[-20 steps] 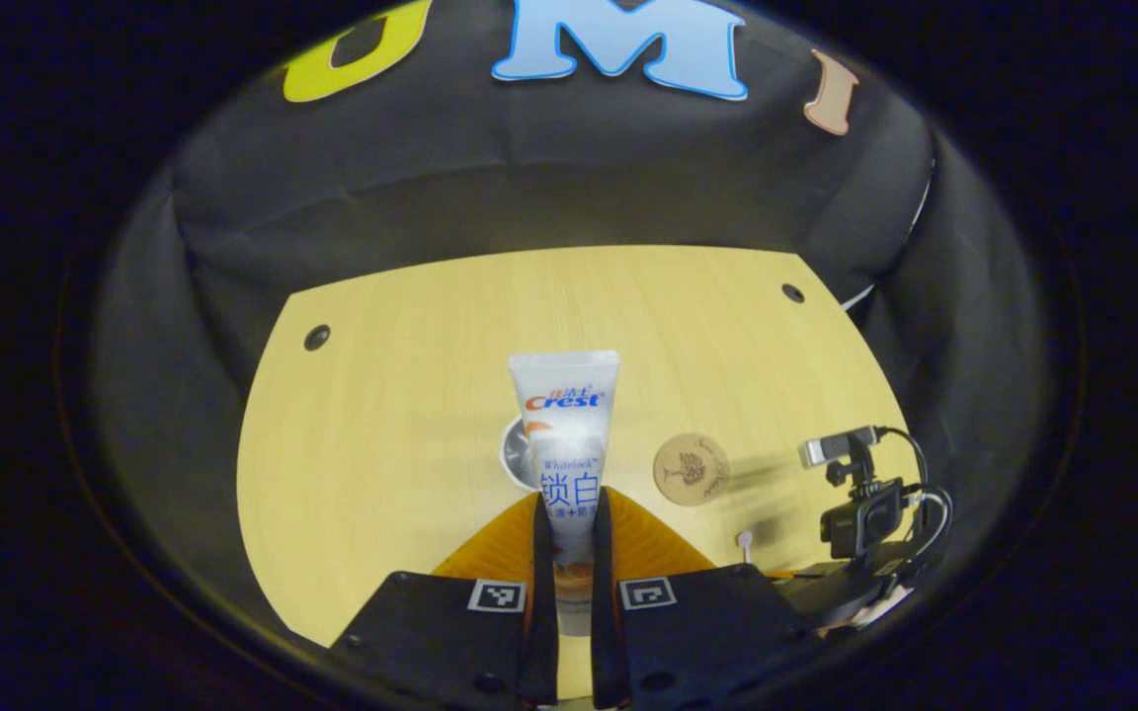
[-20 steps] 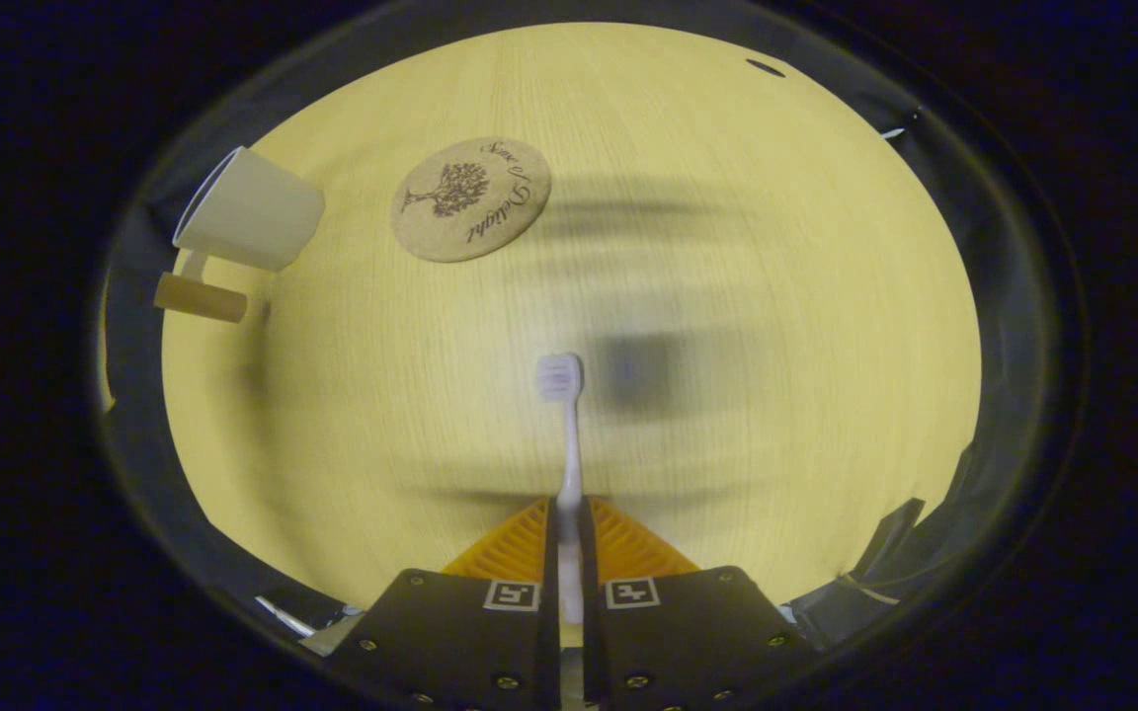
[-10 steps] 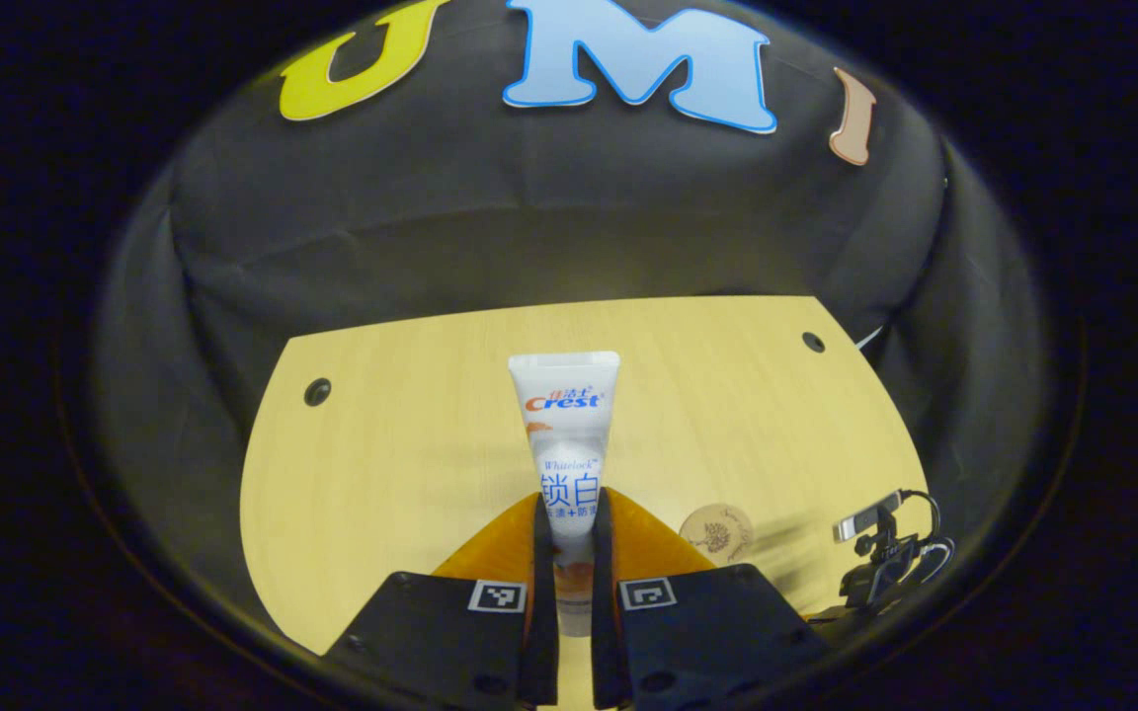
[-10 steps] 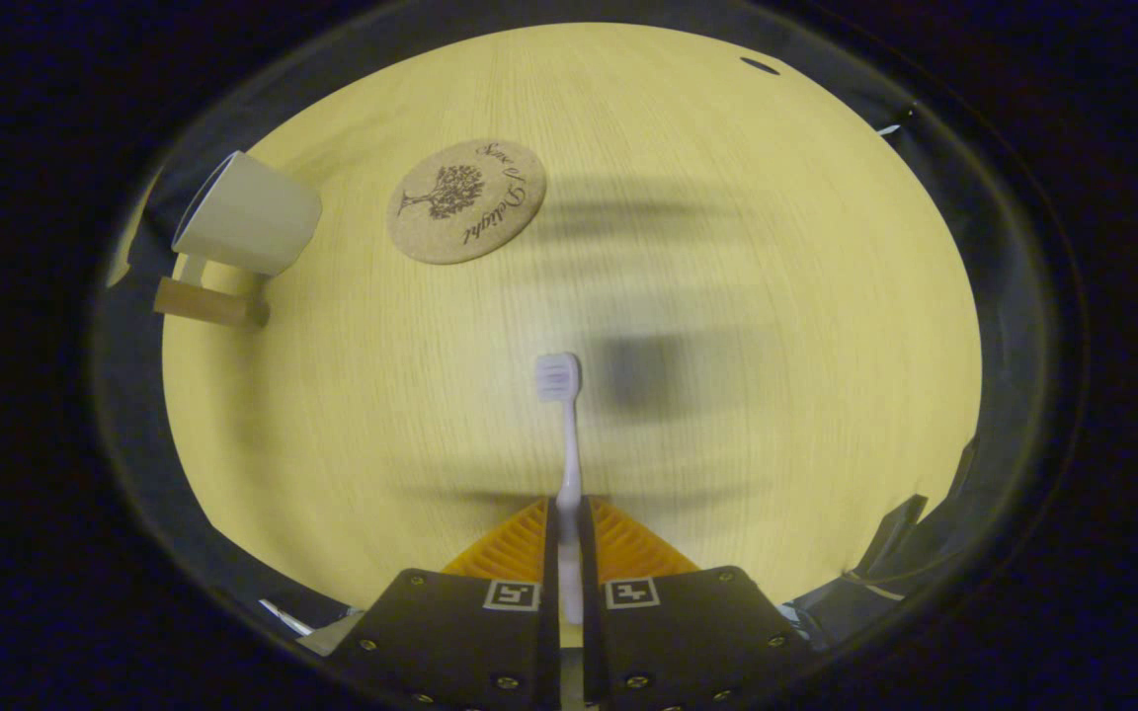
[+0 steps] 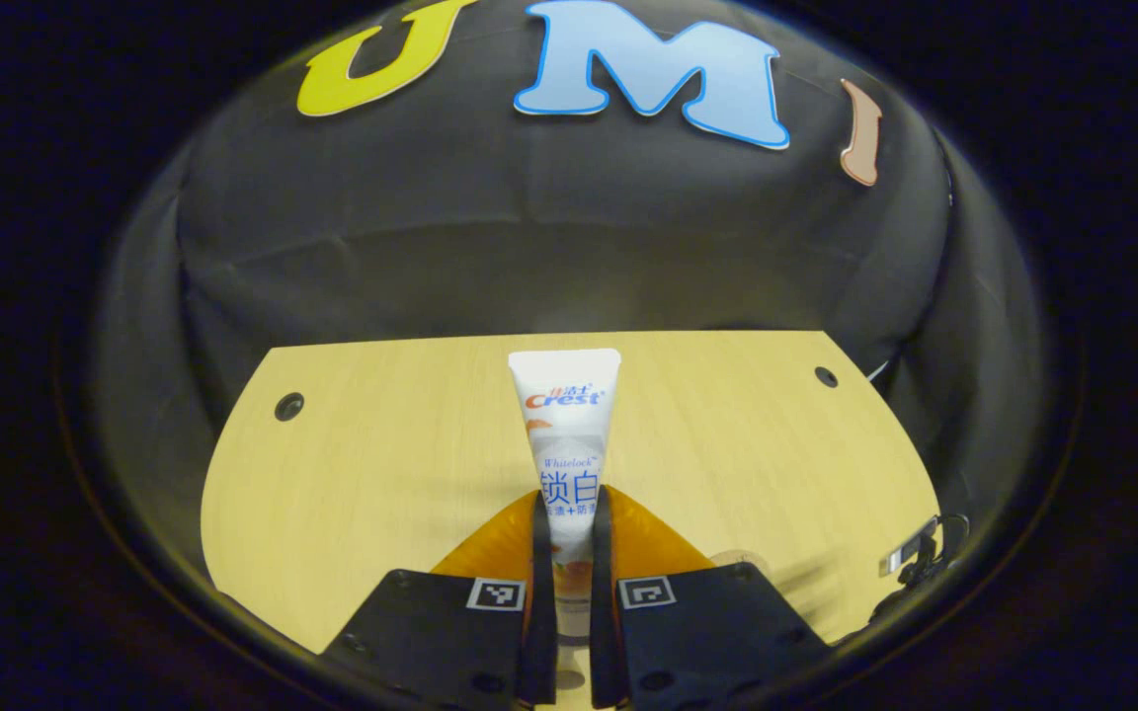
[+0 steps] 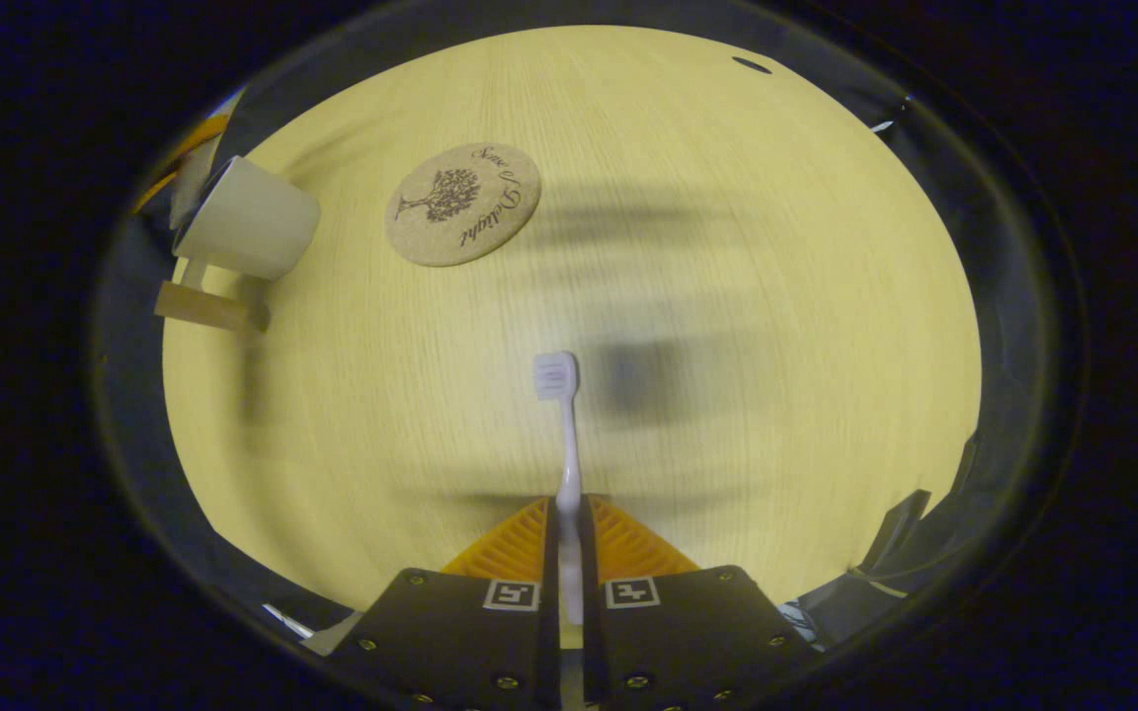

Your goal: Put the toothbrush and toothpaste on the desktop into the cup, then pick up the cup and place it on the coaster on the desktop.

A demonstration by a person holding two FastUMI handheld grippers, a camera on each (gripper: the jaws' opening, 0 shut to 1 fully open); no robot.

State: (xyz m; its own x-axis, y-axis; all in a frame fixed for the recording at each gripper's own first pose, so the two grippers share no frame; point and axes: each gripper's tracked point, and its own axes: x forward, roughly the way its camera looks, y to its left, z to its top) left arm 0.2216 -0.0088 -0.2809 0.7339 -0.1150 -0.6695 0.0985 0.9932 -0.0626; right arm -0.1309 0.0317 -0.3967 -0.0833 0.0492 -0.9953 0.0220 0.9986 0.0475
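My left gripper (image 5: 565, 513) is shut on a white toothpaste tube (image 5: 567, 425) that sticks up and forward from between its fingers, held above the wooden desktop (image 5: 381, 464). In the right gripper view my right gripper (image 6: 567, 518) is shut on a white toothbrush (image 6: 561, 425), bristle head pointing away, held over the desktop (image 6: 727, 296). A white cup (image 6: 248, 219) with a wooden handle (image 6: 203, 306) stands at the far left. A round cork coaster (image 6: 462, 203) with a tree print lies to its right. The other gripper and its tube edge in just beyond the cup.
Black cloth walls ring the desk on the far side and both flanks. The desktop has small dark holes (image 5: 288, 406) near its back corners. A small camera on a stand with cables (image 5: 915, 558) sits at the right edge in the left gripper view.
The left gripper has tilted up with the toothpaste, so cup and coaster slid out of its view. The right gripper holds nearly still. The other gripper has come in beyond the cup.
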